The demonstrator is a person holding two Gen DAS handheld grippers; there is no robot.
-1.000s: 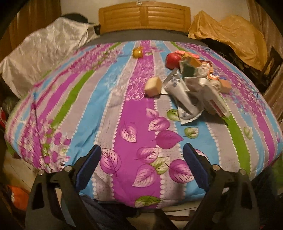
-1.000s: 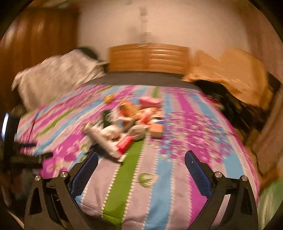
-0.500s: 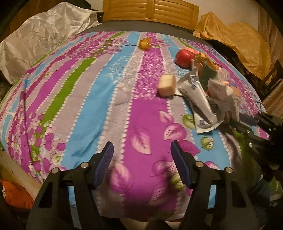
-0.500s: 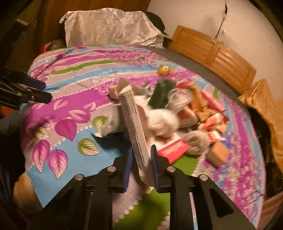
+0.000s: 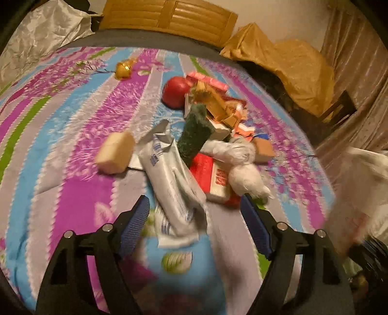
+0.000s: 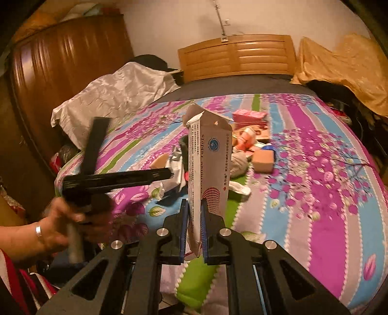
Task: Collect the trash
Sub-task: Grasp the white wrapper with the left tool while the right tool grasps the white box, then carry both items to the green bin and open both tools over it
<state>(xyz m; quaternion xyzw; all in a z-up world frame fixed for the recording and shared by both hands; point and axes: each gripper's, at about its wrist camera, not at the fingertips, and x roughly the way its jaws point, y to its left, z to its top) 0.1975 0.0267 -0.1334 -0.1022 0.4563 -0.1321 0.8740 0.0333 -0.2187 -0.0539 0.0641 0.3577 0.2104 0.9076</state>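
While the right gripper (image 6: 194, 219) pinches an upright white carton (image 6: 208, 167), the spread left gripper (image 5: 194, 218) brackets a silver pouch (image 5: 173, 181).

the white bag (image 5: 359, 193) at three o'clock smears with blur; the carton (image 6: 208, 174) hides trash behind it.

A bed (image 5: 72, 116) with a striped floral bedspread (image 6: 315, 184) carried a heap of trash (image 5: 213, 135) toward its right side: a silver foil pouch (image 5: 169, 174), red-and-white packet (image 5: 213, 177), crumpled white wad (image 5: 245, 174), red ball (image 5: 175, 90), tan block (image 5: 116, 152); a gold wrapper (image 5: 123, 69) lay apart, nearer the headboard (image 5: 169, 17)
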